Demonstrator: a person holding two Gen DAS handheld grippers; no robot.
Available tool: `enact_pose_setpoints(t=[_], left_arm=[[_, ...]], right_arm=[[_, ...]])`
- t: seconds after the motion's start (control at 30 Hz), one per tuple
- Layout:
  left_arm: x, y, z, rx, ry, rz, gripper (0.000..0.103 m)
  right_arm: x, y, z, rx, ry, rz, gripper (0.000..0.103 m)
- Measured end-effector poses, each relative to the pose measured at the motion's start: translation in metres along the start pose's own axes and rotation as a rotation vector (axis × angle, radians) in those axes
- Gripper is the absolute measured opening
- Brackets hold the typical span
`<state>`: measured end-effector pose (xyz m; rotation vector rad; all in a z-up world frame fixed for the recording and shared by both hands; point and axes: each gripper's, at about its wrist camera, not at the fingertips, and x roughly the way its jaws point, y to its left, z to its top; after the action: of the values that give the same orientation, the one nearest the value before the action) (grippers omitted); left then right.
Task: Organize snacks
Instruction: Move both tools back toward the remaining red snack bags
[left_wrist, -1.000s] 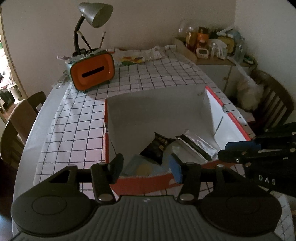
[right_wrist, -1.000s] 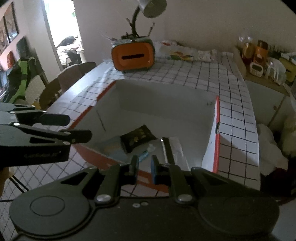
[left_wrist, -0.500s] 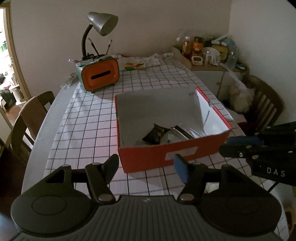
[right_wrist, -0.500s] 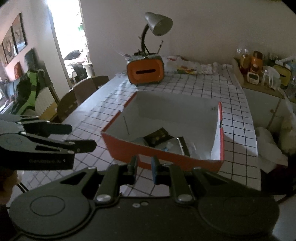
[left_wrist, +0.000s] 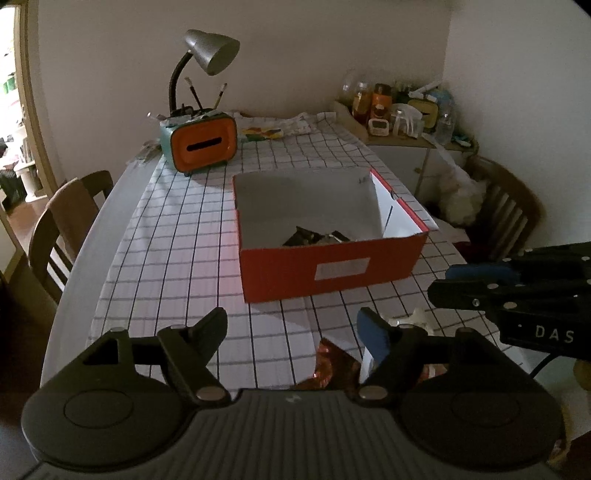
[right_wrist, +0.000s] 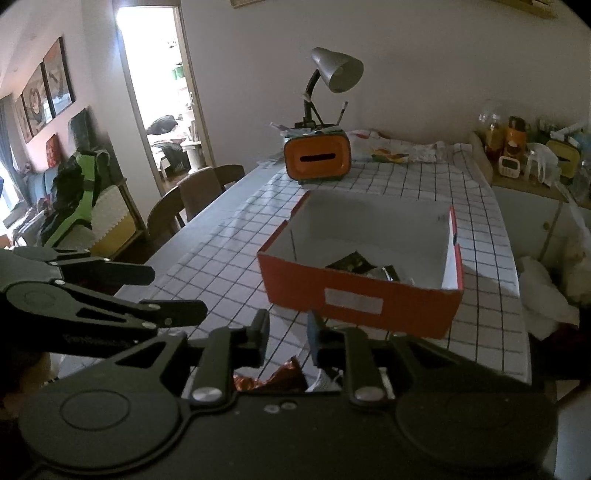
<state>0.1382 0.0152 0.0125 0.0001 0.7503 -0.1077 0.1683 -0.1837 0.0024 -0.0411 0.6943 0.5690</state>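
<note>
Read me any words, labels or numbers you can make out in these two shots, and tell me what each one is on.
"DAS": white letters on the side of the right claw, seen from the left wrist.
Embossed lettering on the side of the left claw: too faint to read.
White label on the orange box: no text legible.
Jars and bottles on the side cabinet: too small to read.

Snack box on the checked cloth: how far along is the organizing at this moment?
Partly done. The orange box already holds a few packets: a dark one and silvery ones. Nothing is in hand: the left tongs stand wide open and the right tongs are narrowly open, both empty. Left to do: a shiny reddish wrapper and a pale packet lie on the cloth, outside the box.
</note>
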Motion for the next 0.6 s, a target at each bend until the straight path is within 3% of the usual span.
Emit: enact_pose_setpoints(t=[0.17,0.23,0.27,0.3,0.37,0.6], left_arm=[[-0.016,0.000,-0.019,-0.010,-0.023,0.026,0.082],[-0.022,-0.001,-0.026,-0.017,-0.024,0.020,0.084],[-0.024,-0.001,-0.030,-0.018,-0.025,0.022,0.084],[-0.025,-0.001,-0.033,-0.017,-0.022,0.025,0.084],[-0.026,-0.001,-0.040,-0.015,-0.011,0.022,0.085],[-0.026,-0.004,-0.072,-0.007,0.047,0.004,0.085]], right_arm=[[-0.011,0.007,-0.018,0.016,0.006,0.010,0.032],[-0.014,0.009,-0.025,0.014,0.005,0.003,0.040],[-0.017,0.011,-0.029,0.012,0.002,0.004,0.057],[-0.019,0.012,-0.033,0.010,-0.002,0.008,0.083],[-0.027,0.016,-0.042,0.003,-0.032,0.004,0.101],[-0.031,0.021,-0.065,-0.013,-0.001,-0.035,0.102]])
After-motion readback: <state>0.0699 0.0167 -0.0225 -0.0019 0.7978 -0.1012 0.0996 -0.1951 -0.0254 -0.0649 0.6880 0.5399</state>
